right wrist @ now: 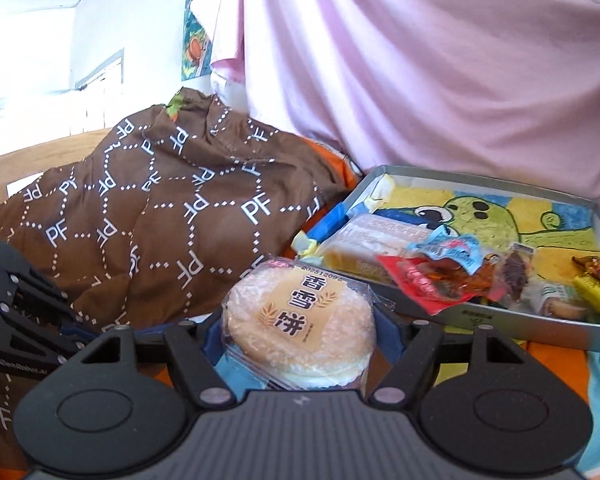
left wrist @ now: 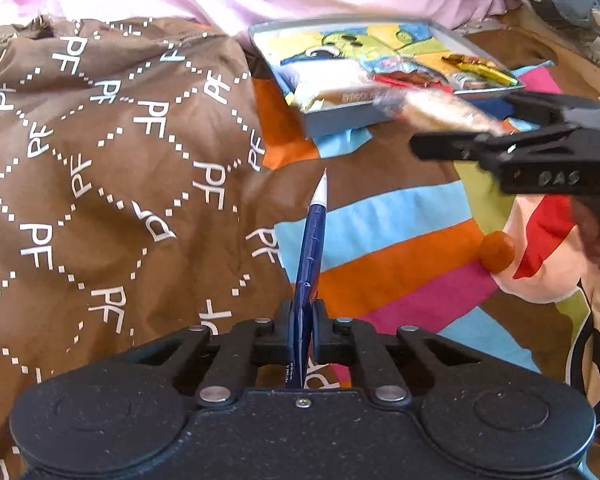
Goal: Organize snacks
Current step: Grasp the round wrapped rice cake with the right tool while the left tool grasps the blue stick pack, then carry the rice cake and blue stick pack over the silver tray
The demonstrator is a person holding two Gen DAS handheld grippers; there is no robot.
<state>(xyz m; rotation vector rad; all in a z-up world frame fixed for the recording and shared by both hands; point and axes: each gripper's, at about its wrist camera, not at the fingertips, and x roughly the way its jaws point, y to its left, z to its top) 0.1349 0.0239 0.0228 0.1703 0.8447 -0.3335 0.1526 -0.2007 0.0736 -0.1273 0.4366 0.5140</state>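
My left gripper (left wrist: 303,312) is shut on a thin dark blue snack packet (left wrist: 314,236) with a white tip, held edge-on above the bedding. My right gripper (right wrist: 300,320) is shut on a clear-wrapped round rice cracker (right wrist: 300,320) with a tan label, just in front of the grey tray (right wrist: 520,328). The tray (left wrist: 340,122) has a cartoon-printed floor and holds several wrapped snacks, among them a long cake bar (right wrist: 372,240) and a red packet (right wrist: 416,284). In the left wrist view the right gripper (left wrist: 428,148) and the blurred cracker (left wrist: 448,114) hang by the tray's near corner.
A brown cloth printed with "PF" (left wrist: 100,160) is bunched at the left. A striped colourful sheet (left wrist: 400,248) covers the surface, with an orange ball (left wrist: 497,251) on it. Pink fabric (right wrist: 420,60) hangs behind the tray. A hand (left wrist: 596,232) holds the right gripper.
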